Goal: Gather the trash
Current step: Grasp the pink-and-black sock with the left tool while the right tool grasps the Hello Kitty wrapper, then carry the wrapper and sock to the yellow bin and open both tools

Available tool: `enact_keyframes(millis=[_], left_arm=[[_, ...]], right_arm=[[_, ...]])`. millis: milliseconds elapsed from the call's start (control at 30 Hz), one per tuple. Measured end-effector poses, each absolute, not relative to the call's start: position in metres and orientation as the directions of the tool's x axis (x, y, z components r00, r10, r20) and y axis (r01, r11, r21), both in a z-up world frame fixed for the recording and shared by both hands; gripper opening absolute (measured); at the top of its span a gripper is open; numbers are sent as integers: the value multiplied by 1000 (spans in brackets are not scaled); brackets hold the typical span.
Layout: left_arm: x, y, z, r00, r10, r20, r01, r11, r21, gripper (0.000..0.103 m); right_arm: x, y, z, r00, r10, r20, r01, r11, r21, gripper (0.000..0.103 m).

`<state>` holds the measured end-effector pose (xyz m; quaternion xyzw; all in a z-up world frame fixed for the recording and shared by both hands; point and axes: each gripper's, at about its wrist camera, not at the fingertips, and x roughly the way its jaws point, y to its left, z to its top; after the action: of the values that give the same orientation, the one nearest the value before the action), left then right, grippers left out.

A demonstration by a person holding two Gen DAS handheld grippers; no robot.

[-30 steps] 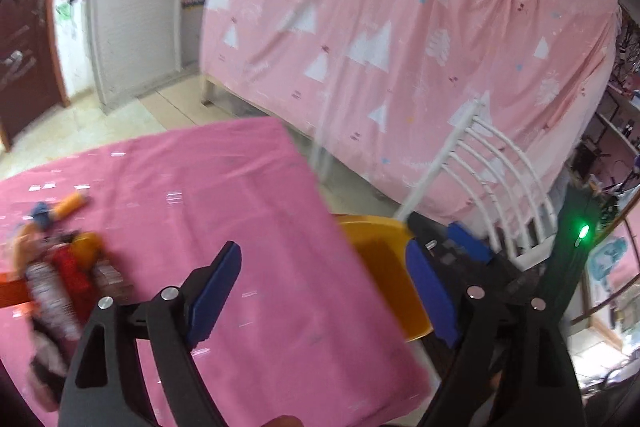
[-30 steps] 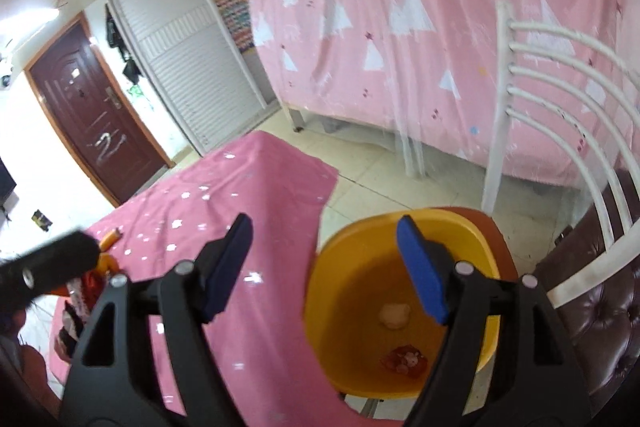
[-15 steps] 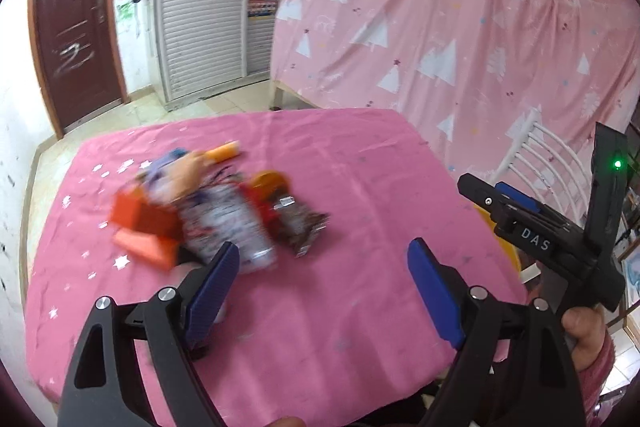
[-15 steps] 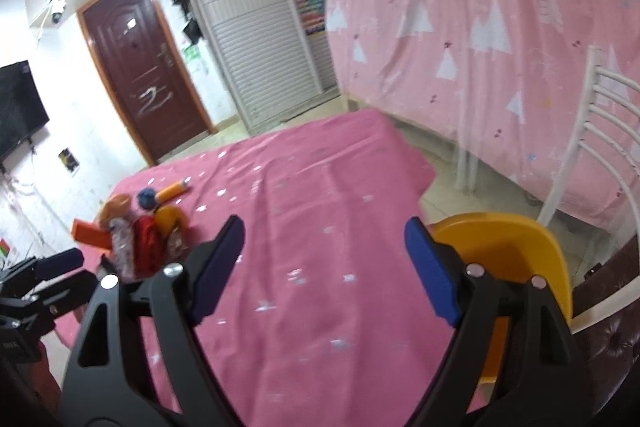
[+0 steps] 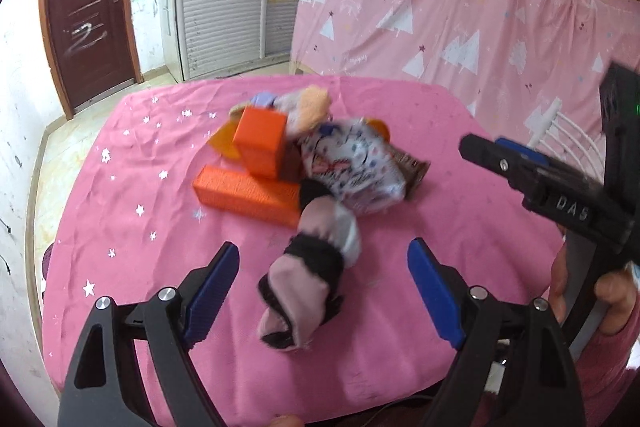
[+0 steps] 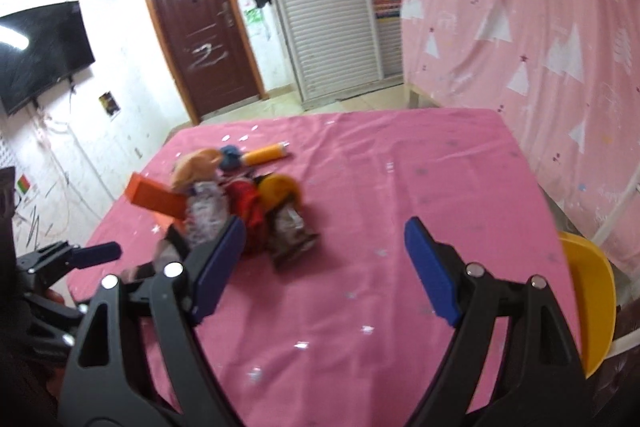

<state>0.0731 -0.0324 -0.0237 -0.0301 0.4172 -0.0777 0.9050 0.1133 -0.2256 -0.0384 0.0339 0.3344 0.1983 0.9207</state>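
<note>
Several scraps of trash heaped mid-bench: two orange boxes (image 5: 256, 187), a printed snack bag (image 5: 352, 171), a brown wrapper (image 5: 414, 169), a pink-and-black sock (image 5: 308, 279) trailing nearest. All of it apparently uncollected, none lifted, so most of the job left. Left hand-held gripper (image 5: 322, 297) spread wide above the sock, gripping nothing; right hand-held gripper (image 6: 320, 269) likewise wide and empty over bare pink cloth (image 6: 360, 307). Yellow bin (image 6: 592, 303) off the bench edge at right, well apart from the heap. Beyond: white chair (image 5: 568, 131), pink curtain (image 5: 480, 11), brown door (image 6: 200, 39). Nothing blocking the reach.
</note>
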Motion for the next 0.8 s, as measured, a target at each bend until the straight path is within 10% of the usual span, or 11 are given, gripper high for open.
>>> enact_keyframes(millis=[433, 667, 800], left_arm=[[80, -20, -57, 590, -231, -774, 156, 973, -172, 33], [68, -4, -53, 588, -280, -759, 198, 959, -201, 30], [60, 9, -43, 598, -307, -741, 207, 952, -227, 30]], right_arm=[[114, -172, -40, 661, 400, -635, -417, 899, 133, 79], [117, -140, -44, 641, 381, -666, -467, 882, 56, 43], [124, -132, -51, 631, 360, -688, -463, 885, 38, 41]])
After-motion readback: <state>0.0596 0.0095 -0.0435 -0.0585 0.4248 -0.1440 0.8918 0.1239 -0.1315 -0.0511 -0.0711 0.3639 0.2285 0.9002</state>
